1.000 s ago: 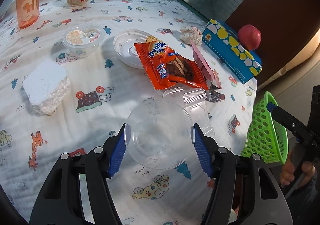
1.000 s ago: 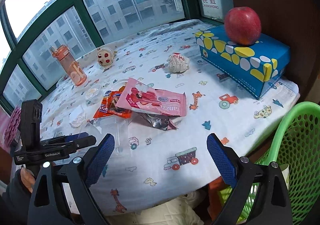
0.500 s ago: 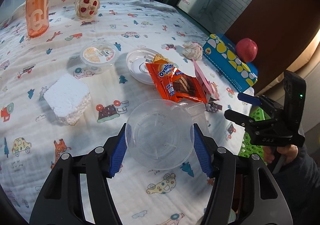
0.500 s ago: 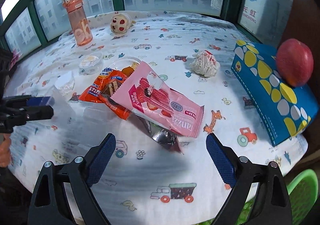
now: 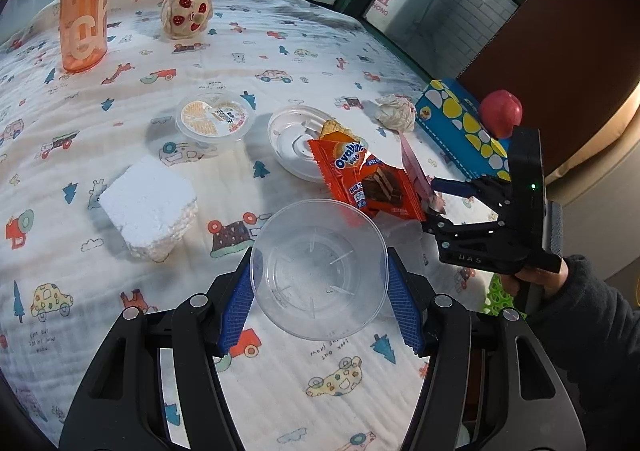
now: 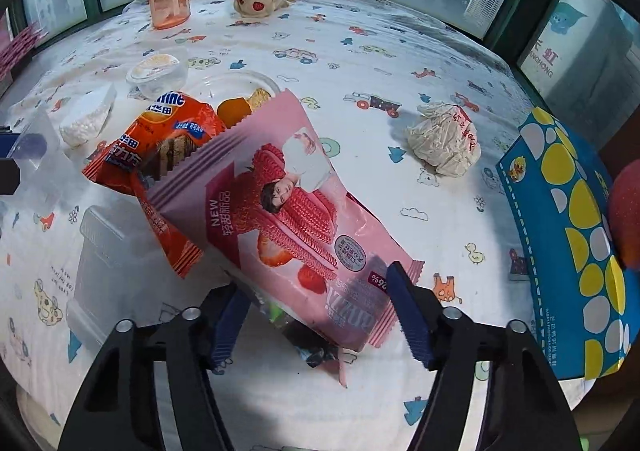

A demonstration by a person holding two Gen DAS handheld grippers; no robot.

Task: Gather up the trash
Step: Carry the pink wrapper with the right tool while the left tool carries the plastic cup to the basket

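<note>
My left gripper (image 5: 320, 303) is shut on a clear plastic cup (image 5: 319, 267) and holds it above the table. My right gripper (image 6: 320, 315) is open, with its fingers on either side of the near end of a pink snack wrapper (image 6: 288, 219); it also shows in the left wrist view (image 5: 436, 203). The pink wrapper lies on an orange Ovaltine wrapper (image 6: 160, 155) (image 5: 364, 179). A crumpled paper ball (image 6: 444, 143) (image 5: 394, 113), a white foam block (image 5: 150, 211), a small lidded cup (image 5: 214, 119) and a clear plastic lid (image 5: 296, 143) lie on the cloth.
An orange bottle (image 5: 82, 7) and a plush toy (image 5: 186, 11) stand at the far side. A blue tissue box (image 6: 576, 235) with a red apple (image 5: 500, 113) on it sits at the right. A clear clamshell box (image 6: 116, 263) lies near the wrappers. A green basket (image 5: 500, 291) shows beyond the table edge.
My left gripper lifted the clear cup higher. My right gripper moved in from the table edge to the pink wrapper, and its jaws narrowed around the wrapper's end.
</note>
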